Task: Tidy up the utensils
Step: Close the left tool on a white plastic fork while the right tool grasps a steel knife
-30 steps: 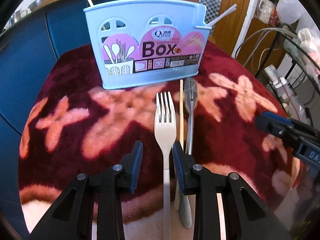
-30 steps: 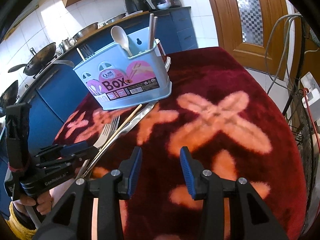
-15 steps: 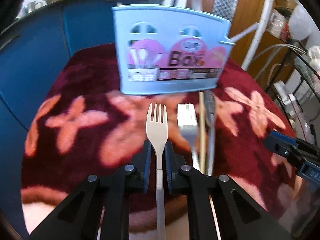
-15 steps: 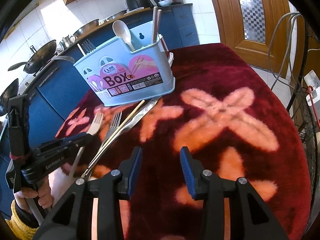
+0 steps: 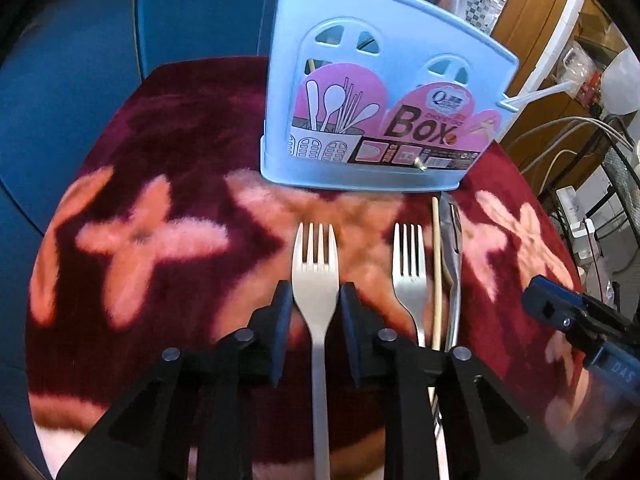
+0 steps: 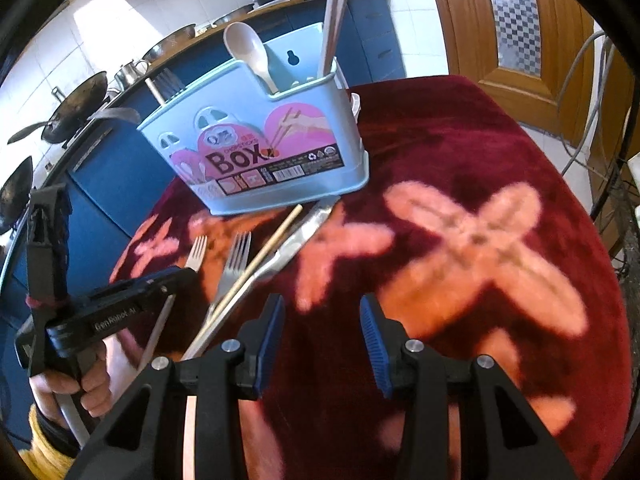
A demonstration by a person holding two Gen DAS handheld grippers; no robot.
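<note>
My left gripper is shut on a pale fork and holds it above the table; it also shows in the right wrist view. A second fork, a wooden chopstick and a metal knife lie on the cloth to its right. The light blue utensil box stands beyond, holding a spoon and chopsticks. My right gripper is open and empty over the cloth, right of the loose utensils.
The round table wears a dark red cloth with pink flowers. Blue cabinets stand behind, with woks on the counter. A wooden door and cables are at the right.
My left gripper closed on the pale fork and lifted it leftward, away from the second fork beneath. The utensil box looms closer. The right gripper stayed open, nearly still.
</note>
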